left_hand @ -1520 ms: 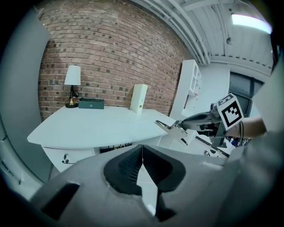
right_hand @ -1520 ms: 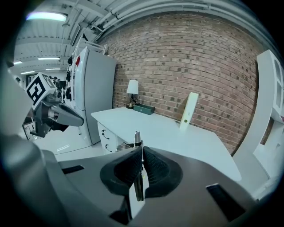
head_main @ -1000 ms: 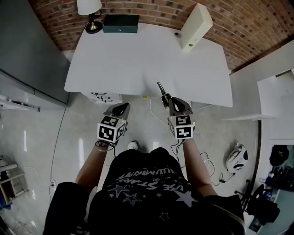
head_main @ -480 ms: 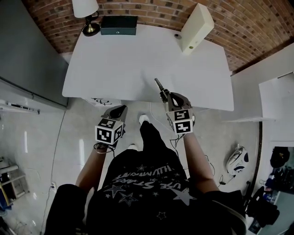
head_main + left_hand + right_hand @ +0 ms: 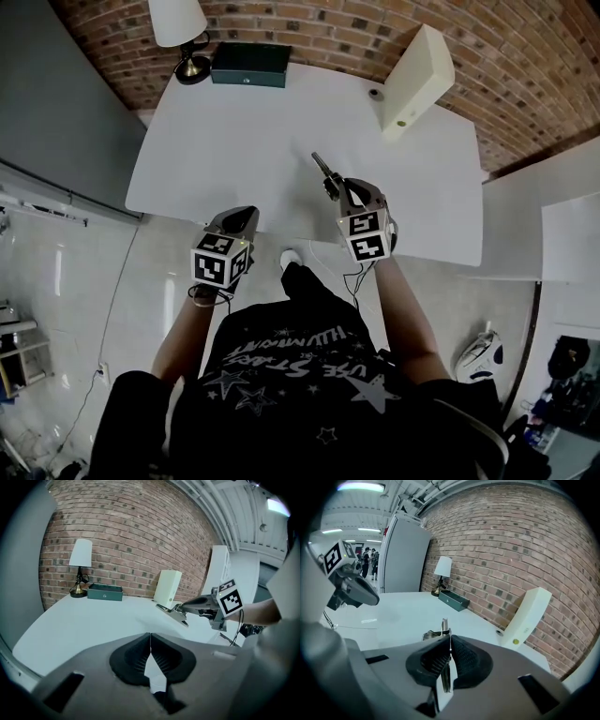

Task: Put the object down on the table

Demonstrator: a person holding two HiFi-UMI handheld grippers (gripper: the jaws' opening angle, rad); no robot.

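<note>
Currently the right gripper (image 5: 337, 192) is clenched on a slim silver metal hinged tool (image 5: 322, 167); in the right gripper view the ribbed black pads (image 5: 461, 660) press on the tool's two sides, and its bright end (image 5: 444, 627) sticks out beyond them. That tool is held over the near part of the white table (image 5: 234, 131), with its free end pointing away from the person and slightly to the left; in the left gripper view it (image 5: 171, 613) appears raised clear of the tabletop, though contact cannot be ruled out from the head view. The left gripper (image 5: 246, 214) sits at the table's near edge, well apart from the right one; its jaws are pressed together with nothing between them (image 5: 150, 641). At the far side of the table, against the red brick wall (image 5: 328, 28), stand a lamp with a white shade and brass base (image 5: 178, 23), a dark green rectangular box (image 5: 250, 64) just beside it, and a tall cream box (image 5: 417, 70) standing upright towards the right corner.
</note>
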